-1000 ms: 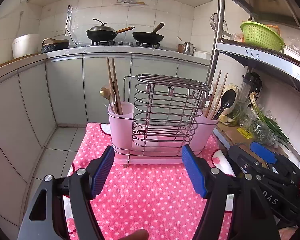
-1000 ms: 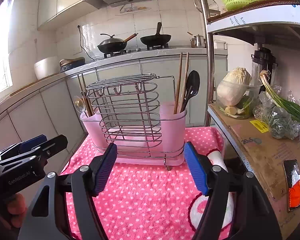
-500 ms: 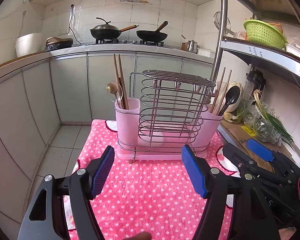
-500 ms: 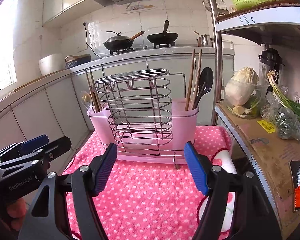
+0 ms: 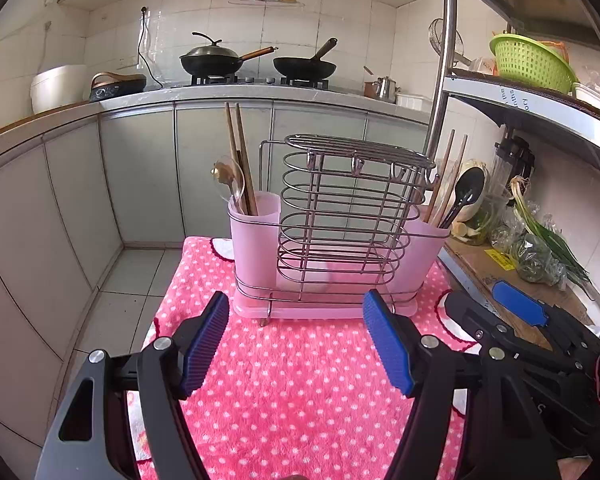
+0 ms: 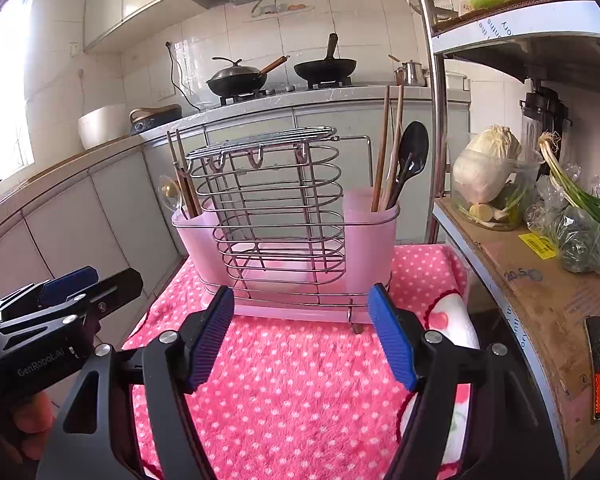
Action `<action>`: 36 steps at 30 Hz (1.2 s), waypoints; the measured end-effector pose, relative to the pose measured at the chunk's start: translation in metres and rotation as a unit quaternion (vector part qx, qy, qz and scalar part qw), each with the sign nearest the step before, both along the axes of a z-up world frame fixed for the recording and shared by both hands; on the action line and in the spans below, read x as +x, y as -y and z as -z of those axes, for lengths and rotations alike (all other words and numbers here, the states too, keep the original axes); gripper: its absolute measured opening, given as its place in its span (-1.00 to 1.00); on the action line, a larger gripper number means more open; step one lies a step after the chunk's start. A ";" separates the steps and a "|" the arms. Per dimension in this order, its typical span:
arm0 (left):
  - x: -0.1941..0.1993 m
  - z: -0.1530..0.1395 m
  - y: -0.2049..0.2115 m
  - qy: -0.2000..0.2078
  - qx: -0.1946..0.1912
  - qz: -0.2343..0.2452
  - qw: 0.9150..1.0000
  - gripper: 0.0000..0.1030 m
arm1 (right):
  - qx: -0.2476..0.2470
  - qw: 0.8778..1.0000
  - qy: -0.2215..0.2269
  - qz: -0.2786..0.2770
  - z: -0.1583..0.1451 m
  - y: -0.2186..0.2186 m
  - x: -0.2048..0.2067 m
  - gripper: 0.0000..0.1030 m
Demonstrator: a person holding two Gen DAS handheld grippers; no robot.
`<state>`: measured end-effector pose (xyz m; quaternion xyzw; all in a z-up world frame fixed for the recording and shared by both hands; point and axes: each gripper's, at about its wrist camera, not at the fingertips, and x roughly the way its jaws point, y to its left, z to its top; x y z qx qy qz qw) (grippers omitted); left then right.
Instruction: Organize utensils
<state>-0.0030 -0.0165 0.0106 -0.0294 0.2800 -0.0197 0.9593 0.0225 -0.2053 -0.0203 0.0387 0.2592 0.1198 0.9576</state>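
Left gripper (image 5: 296, 344) and right gripper (image 6: 300, 338) both gape wide, nothing between the pads, low over pink dotted cloth (image 5: 300, 392). Just beyond: pink utensil holder (image 6: 372, 240) with wire rack (image 6: 276, 208) in the middle. Chopsticks (image 6: 386, 152) and black spoon (image 6: 412, 160) in its right cup. Cabbage tub (image 6: 488, 176) on the shelf to the right. Woks (image 5: 214, 60) far back.

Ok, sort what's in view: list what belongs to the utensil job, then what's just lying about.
Job:
pink utensil holder
wire rack
chopsticks
clear spoon
black spoon
left gripper
right gripper

Lying about:
woks
green basket
cabbage
spring onions
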 end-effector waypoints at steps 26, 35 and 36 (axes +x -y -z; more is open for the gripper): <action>0.002 0.007 0.002 -0.006 0.001 0.003 1.000 0.32 | -0.002 1.000 -0.008 -0.003 0.007 0.000 0.003 0.36; 0.005 0.010 0.003 -0.011 0.003 0.000 1.000 0.32 | 0.000 1.000 -0.012 -0.003 0.009 0.001 0.005 0.36; 0.005 0.011 0.003 -0.012 0.003 0.001 1.000 0.32 | 0.000 1.000 -0.013 -0.003 0.009 0.001 0.006 0.36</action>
